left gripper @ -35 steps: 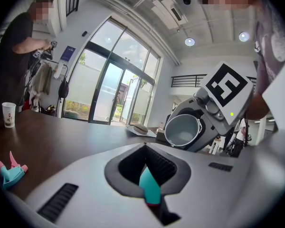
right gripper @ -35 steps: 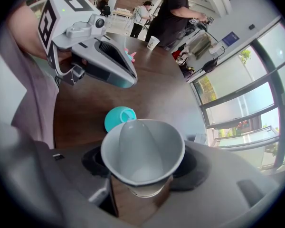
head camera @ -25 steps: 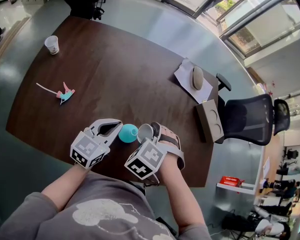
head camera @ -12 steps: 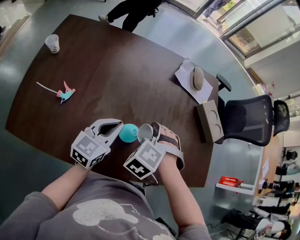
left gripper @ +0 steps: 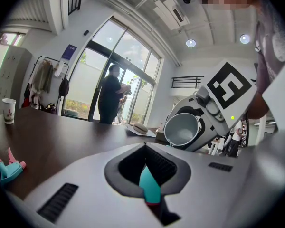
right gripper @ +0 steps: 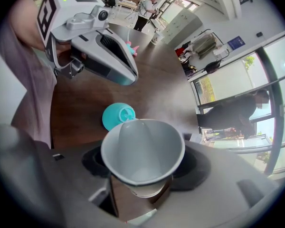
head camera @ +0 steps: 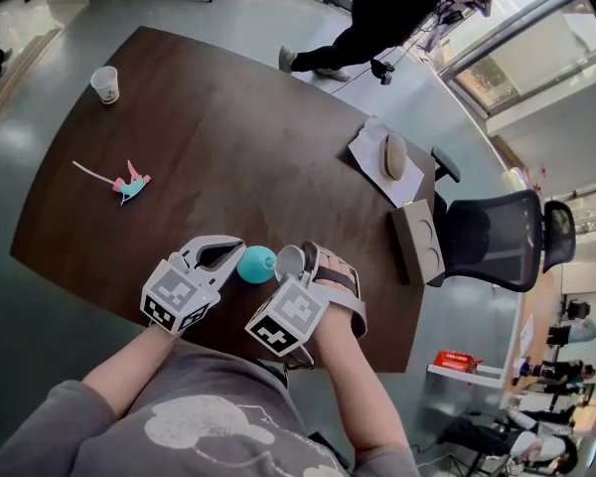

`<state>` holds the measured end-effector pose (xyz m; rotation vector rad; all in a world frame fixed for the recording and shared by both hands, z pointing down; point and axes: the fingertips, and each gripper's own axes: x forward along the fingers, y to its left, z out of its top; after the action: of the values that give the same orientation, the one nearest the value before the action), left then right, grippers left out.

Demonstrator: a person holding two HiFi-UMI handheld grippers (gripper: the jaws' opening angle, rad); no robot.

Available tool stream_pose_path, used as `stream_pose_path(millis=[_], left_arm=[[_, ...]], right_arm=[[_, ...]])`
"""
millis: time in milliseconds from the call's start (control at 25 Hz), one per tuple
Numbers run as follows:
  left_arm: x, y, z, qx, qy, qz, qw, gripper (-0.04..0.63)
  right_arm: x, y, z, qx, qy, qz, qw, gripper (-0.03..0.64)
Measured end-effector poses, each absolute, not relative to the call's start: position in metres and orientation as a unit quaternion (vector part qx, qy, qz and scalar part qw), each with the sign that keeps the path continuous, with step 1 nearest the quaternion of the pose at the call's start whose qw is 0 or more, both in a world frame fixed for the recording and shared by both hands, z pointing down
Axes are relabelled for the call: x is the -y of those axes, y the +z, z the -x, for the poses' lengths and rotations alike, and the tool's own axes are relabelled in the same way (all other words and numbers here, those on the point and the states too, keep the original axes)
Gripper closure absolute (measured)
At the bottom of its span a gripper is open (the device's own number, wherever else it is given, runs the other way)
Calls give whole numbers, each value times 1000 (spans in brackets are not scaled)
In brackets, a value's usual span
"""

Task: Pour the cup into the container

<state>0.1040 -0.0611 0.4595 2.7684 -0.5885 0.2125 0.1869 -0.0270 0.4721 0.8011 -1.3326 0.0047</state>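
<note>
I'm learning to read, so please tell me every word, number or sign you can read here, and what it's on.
Nothing here can be read as words or numbers.
Left marker cube and right marker cube: black-and-white squares, no letters.
White paper cup: reddish print, too small.
Red box: print too small.
Blue wall sign: blurred.
Grey cup and teal container: no print seen.
</note>
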Motion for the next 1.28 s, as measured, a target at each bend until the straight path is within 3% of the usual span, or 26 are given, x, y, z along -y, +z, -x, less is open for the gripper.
stream_pose_path(millis=[1280], left_arm=[[59,456,-105,198,71,-966,152,589]], right_arm=[[26,468,-184,590,-24,-358,723,321]])
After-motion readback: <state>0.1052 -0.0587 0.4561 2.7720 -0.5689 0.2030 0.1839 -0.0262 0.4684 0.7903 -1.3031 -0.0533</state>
